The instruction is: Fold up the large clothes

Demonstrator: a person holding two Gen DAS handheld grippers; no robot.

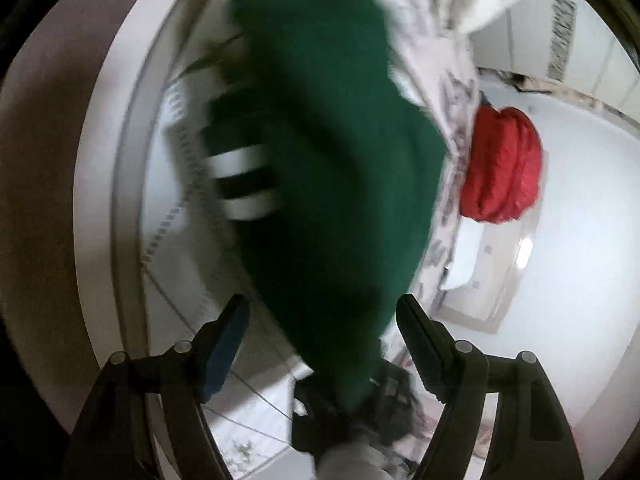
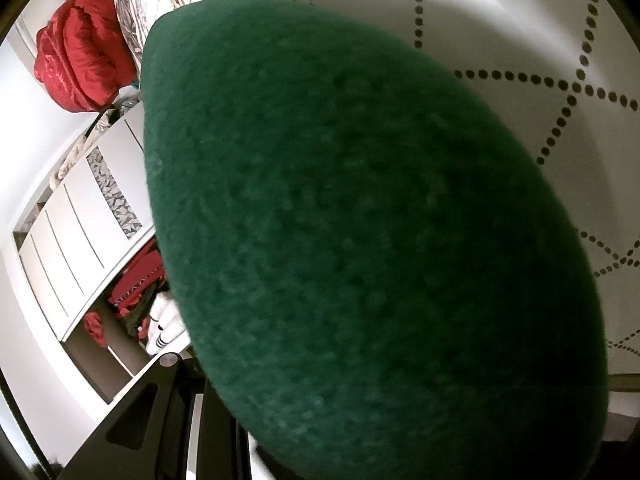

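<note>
**Green garment hangs between the left jaws, not gripped there**

The dark green knit garment with white stripes on one sleeve [image 1: 332,168] hangs in the air. Its long axis runs from the top of the left wrist view down toward the camera, tapering to a narrow end between the left gripper [image 1: 320,320] fingers.

- Left gripper: released. Its jaws stand wide and do not press on the cloth; a clear gap shows on each side of the green taper. The left finger's blue pad [image 1: 224,344] is well off the fabric.
- Right gripper: the same green knit fills most of the right wrist view, close against the lens and draped over where the fingertips would be. Only the gripper's black body [image 2: 168,412] shows at lower left. It probably carries the garment's weight, but no frame shows its pads — cannot tell whether it is clenched.
- Key relation: the cloth lies dead ahead of the left gripper, centred between its fingers, so it is the arm placed to take the next hold.

Background: a red bundled cloth [image 1: 500,164] on a white surface, well apart to the right. A white dotted-pattern sheet [image 2: 520,60] lies behind the garment.

Risk, as a judgement — the left view is motion-blurred, so the cloth may be swinging and a closing grip could catch only an edge.
</note>
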